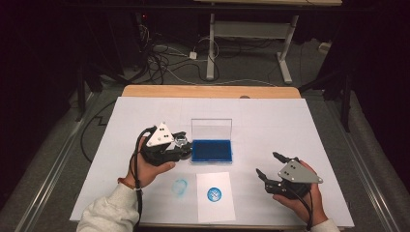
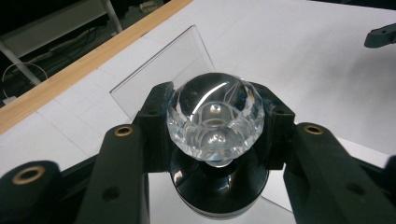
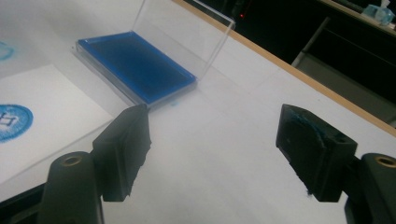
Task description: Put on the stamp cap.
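White sheeting covers the bench (image 1: pixel 270 125), with dark floor and cables beyond. The left gripper (image 1: pixel 180 143) has its fingers clamped on a clear faceted stamp (image 2: pixel 215 119), held beside the blue ink pad (image 1: pixel 212 151), probably for inking; its face is hidden below the black base. The pad's clear lid (image 1: pixel 211 128) stands upright behind. The right gripper (image 1: pixel 270 166) waits aside, fingers apart and empty. A paper sheet (image 1: pixel 215 195) bears a blue print; a smudged mark (image 1: pixel 180 186) beside it is illegible.
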Demonstrator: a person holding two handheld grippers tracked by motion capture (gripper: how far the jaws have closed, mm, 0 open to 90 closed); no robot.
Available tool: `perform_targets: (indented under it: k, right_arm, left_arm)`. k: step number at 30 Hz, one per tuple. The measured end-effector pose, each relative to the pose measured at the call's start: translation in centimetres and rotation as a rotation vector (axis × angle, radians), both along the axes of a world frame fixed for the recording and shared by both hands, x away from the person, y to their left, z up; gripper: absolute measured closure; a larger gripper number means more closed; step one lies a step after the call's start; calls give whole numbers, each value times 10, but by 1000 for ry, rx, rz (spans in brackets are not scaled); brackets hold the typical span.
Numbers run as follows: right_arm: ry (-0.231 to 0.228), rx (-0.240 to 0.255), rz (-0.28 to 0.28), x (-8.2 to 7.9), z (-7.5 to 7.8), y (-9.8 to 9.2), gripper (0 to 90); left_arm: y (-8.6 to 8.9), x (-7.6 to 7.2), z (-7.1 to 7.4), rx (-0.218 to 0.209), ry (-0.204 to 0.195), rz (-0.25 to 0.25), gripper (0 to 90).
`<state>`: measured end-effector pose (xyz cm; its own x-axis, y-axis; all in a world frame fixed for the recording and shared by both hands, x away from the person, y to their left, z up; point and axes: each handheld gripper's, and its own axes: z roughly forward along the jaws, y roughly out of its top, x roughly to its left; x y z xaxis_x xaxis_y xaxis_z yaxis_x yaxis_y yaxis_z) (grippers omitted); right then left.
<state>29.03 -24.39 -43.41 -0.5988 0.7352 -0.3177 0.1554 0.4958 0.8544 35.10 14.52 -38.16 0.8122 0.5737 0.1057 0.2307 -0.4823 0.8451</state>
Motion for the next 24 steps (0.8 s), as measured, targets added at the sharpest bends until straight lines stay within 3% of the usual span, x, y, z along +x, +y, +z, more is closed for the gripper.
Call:
perform_targets:
  k: [11,24]
  right_arm:
    - [31,0,-60,-6,-8,-23,262]
    - [48,-24,-42,-8,-12,-20,261]
  left_arm:
    - [5,3,7,-14,-9,15,543]
    - [5,12,9,6,1,16,543]
